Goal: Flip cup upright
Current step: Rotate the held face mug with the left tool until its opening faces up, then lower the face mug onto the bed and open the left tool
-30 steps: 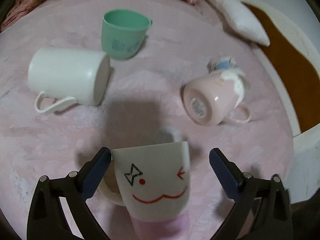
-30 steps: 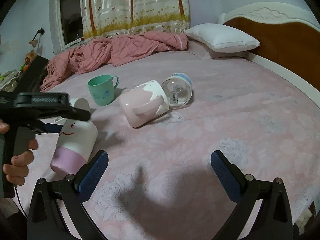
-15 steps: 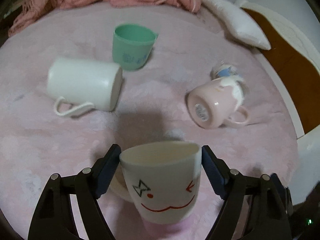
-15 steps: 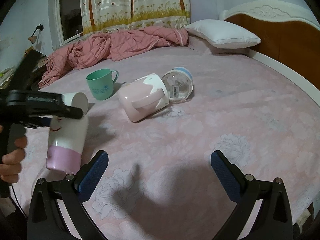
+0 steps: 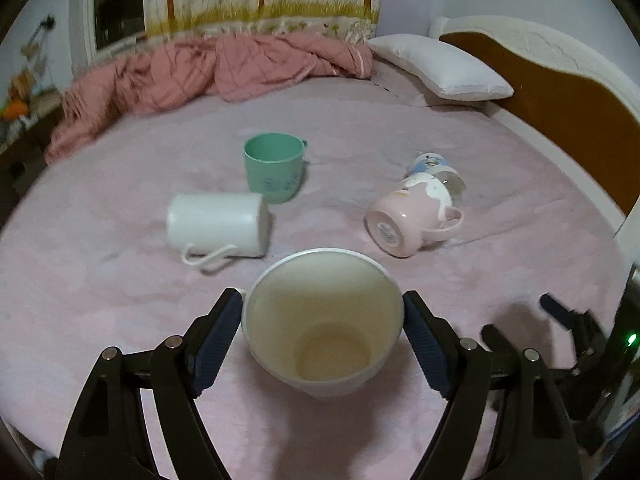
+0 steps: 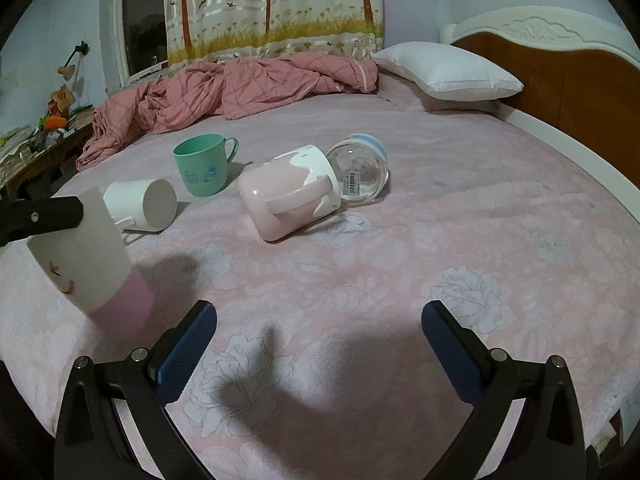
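Observation:
My left gripper (image 5: 322, 316) is shut on a white cup with a drawn face and a pink base (image 5: 322, 344). Its mouth tilts toward the camera, and I see into it. In the right wrist view the same cup (image 6: 86, 256) hangs tilted at the far left, just above the pink bedsheet (image 6: 400, 248), with a left finger across its rim. My right gripper (image 6: 319, 334) is open and empty over the sheet's near part.
A plain white mug (image 5: 216, 226) lies on its side, a green cup (image 5: 274, 168) stands upright, and a pink mug (image 5: 412, 216) and a glass jar (image 5: 438, 170) lie on their sides. A pink blanket (image 5: 216, 72), a pillow (image 5: 440, 68) and the headboard (image 5: 568, 108) lie beyond.
My left gripper closed on the face cup, lifted it and tipped it so its mouth faces the camera. The right gripper barely moved.

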Demonstrator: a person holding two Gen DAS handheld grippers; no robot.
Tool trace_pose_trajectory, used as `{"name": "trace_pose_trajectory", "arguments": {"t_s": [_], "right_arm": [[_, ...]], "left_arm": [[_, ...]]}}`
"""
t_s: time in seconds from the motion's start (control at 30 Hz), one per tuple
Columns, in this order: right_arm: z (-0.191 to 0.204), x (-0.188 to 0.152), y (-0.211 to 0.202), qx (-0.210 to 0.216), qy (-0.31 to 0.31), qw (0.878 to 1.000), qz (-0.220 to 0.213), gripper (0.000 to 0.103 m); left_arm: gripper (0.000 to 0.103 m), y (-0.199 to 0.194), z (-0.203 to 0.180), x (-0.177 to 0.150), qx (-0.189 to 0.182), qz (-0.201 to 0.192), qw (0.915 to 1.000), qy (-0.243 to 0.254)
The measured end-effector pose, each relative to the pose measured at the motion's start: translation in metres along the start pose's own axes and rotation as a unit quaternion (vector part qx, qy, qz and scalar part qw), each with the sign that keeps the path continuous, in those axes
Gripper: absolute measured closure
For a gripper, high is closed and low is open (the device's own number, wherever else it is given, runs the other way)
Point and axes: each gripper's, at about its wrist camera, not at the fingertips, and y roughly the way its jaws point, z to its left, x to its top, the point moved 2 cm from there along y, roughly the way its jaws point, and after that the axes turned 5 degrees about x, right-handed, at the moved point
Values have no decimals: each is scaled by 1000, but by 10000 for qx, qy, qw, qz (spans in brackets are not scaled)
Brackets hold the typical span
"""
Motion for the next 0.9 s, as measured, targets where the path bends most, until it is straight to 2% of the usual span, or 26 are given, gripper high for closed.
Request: {"name": "trace_pose_trajectory", "arguments": {"t_s": [0.2,0.33,0.47,0.53,0.63,0.77,0.9], "right_arm": [[1,0,1,-6,-18,10000,3,0],[5,-1,1,18,-79,10000,15,0],[12,-2,0,80,-212,9997,4,0],[17,-3,-2,92,-345,9993,-49,0],[25,-4,-7,85,-548,9983,-182,0],[36,-7,-13,100,-682,9972,-307,0],[46,-15,-23,305,-660,9966,-389,0]], "left_arm": [[24,15,4,-17,58,75,9999,53],[23,9,1,-30,4,-283,9995,173],[23,3,2,-35,-21,-447,9988,175],[12,-5,5,-35,-81,-647,9978,117],[1,-25,11,-37,-76,-1151,9933,31],[0,-51,19,-47,42,-1706,9853,106],[0,-69,33,-68,135,-2076,9781,5]]}}
